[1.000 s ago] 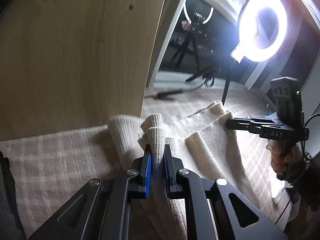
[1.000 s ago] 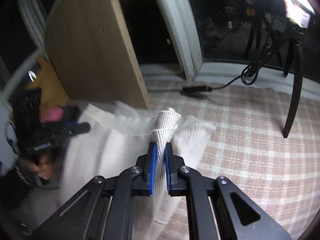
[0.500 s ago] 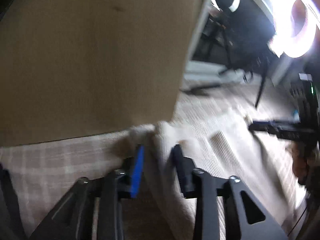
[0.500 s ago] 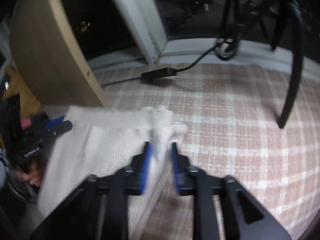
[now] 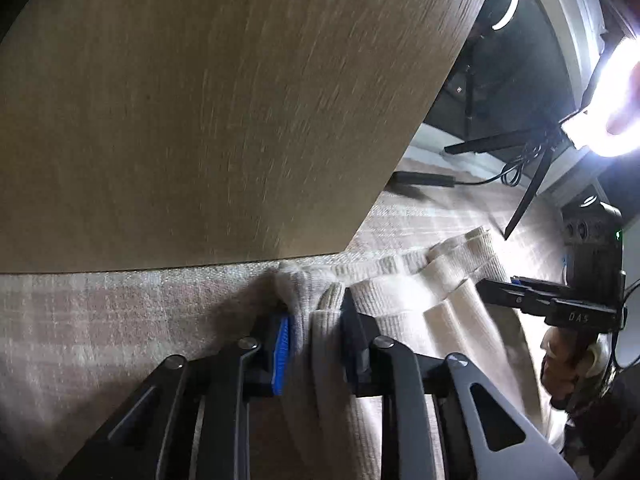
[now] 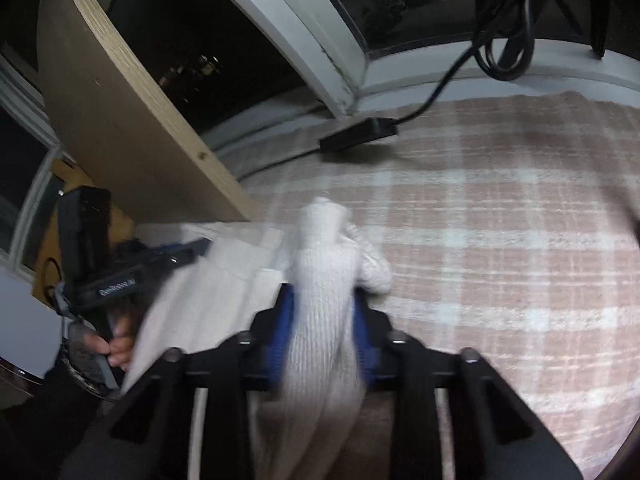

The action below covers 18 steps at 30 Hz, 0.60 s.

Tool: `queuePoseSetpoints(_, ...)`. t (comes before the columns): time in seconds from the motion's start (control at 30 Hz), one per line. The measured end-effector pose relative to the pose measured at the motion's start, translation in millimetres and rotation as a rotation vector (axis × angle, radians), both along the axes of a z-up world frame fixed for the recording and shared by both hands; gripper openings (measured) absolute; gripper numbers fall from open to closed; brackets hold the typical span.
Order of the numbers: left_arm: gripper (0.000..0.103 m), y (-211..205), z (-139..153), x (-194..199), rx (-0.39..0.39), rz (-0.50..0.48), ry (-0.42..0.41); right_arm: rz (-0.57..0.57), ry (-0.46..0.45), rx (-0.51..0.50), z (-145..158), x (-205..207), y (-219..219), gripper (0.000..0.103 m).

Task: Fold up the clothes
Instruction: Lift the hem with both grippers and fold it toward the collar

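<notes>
Two grippers: each one has a bunched fold of the same cream knitted garment between its jaws.
Left gripper: jaws have just been closing; the blue pad on one side and the black finger on the other press a gathered ridge of knit.
Right gripper: jaws have just been closing too; the blue pads squeeze a thick roll of knit that sticks up past the fingertips.
Garment: ribbed cream knit, pleated into soft folds, stretched from one pair of jaws to the other and lying on the checked cloth beyond both.
Checked cloth: pink and white plaid, spread ahead of and beside the right jaws, and under the left ones.
Wooden panel: stands upright just ahead of the left jaws, its lower edge close to the pinched fold.
Black cable: well ahead of the right jaws, running to a small black box at the edge of the cloth.
Ring light: bright, far ahead and to the side of the left jaws.
</notes>
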<state>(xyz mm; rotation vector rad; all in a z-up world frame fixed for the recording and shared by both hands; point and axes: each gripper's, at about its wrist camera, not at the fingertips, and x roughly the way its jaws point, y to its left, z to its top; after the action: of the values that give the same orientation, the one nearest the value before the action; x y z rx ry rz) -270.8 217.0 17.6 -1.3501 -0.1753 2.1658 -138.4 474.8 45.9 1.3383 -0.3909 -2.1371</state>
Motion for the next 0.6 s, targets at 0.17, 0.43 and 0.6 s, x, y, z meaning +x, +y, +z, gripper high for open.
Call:
queuePoseSetpoints(0.17, 0.017, -23, 69, 44, 0.113, -0.028, 0.085, -0.033, 0.124, -0.028, 59, 43, 9, 0.019)
queuePoseSetpoints(0.43, 0.016, -63, 220, 157, 0.218, -0.094, 0.400, -0.024, 0.472, -0.005, 210, 168, 18, 0.018)
queuePoseSetpoints(0.6, 0.029, -71, 221, 257, 0.131, -0.200, 0.528, 0.000, 0.561, 0.157, 225, 255, 11, 0.019)
